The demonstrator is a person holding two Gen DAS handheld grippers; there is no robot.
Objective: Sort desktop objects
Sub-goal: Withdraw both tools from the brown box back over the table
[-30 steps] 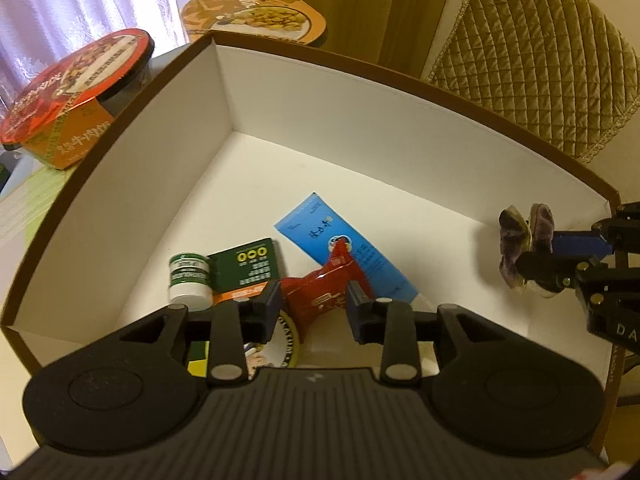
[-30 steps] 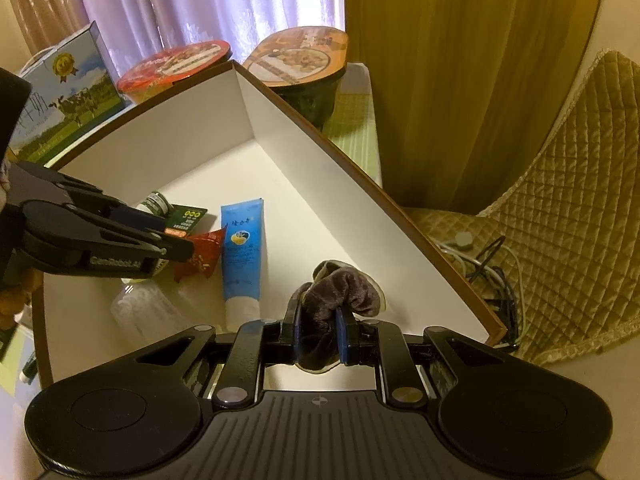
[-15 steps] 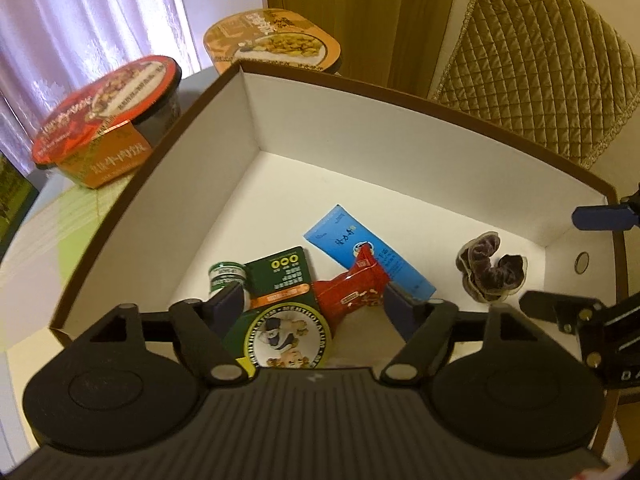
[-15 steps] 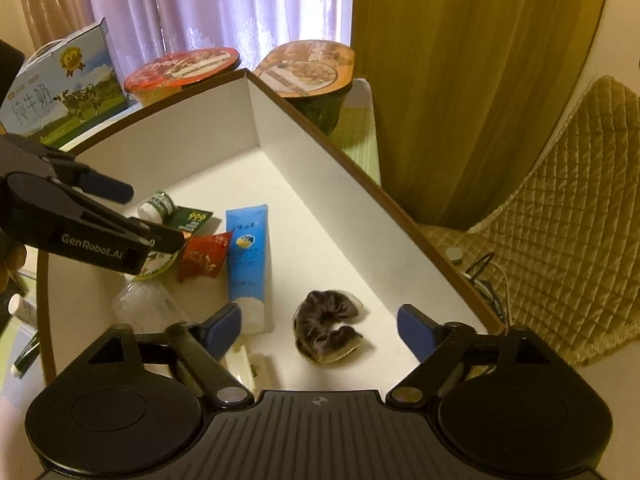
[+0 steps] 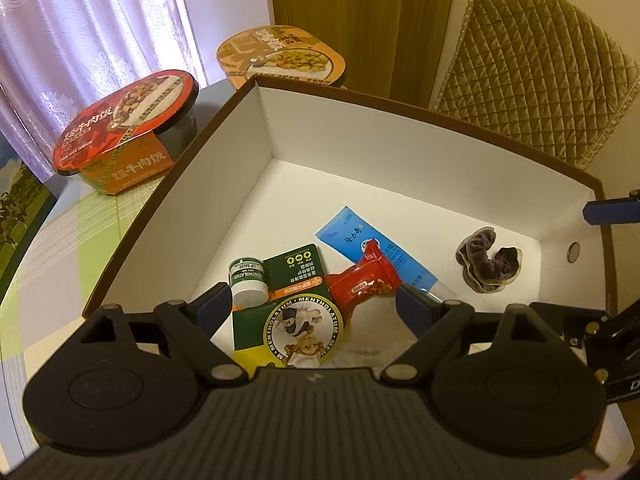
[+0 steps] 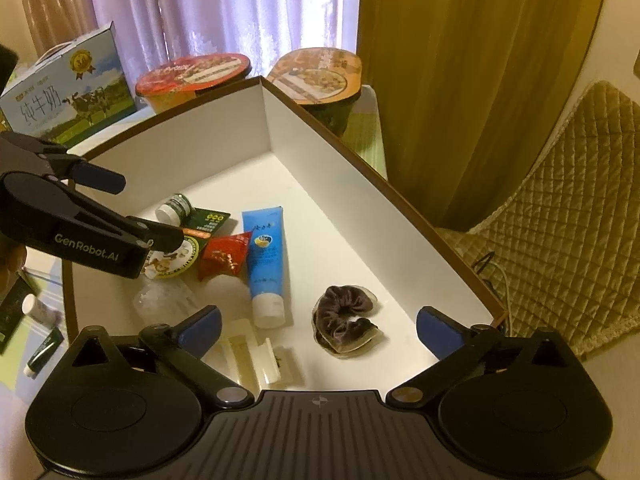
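Note:
A white box with a brown rim [image 5: 400,104] [image 6: 360,156] holds the sorted items. On its floor lie a blue tube [image 5: 376,248] [image 6: 264,256], a red packet [image 5: 364,280] [image 6: 224,256], a green Mentholatum card [image 5: 296,280], a small green-and-white jar [image 5: 246,276] [image 6: 174,208] and a purple scrunchie [image 5: 488,260] [image 6: 344,316]. My left gripper [image 5: 316,306] [image 6: 138,209] hangs open above the card and packet, holding nothing. My right gripper [image 6: 319,331] is open too, just short of the scrunchie, apart from it.
Two instant-meal bowls [image 5: 128,120] [image 5: 280,54] stand beyond the box's far corner, a milk carton [image 6: 68,92] to the left. Small tubes [image 6: 42,350] lie on the table left of the box. A quilted chair [image 6: 568,240] and curtains are on the right.
Both grippers opened: the left let go of the red packet, the right let go of the scrunchie, which now lies on the box floor. Both have pulled back and up.

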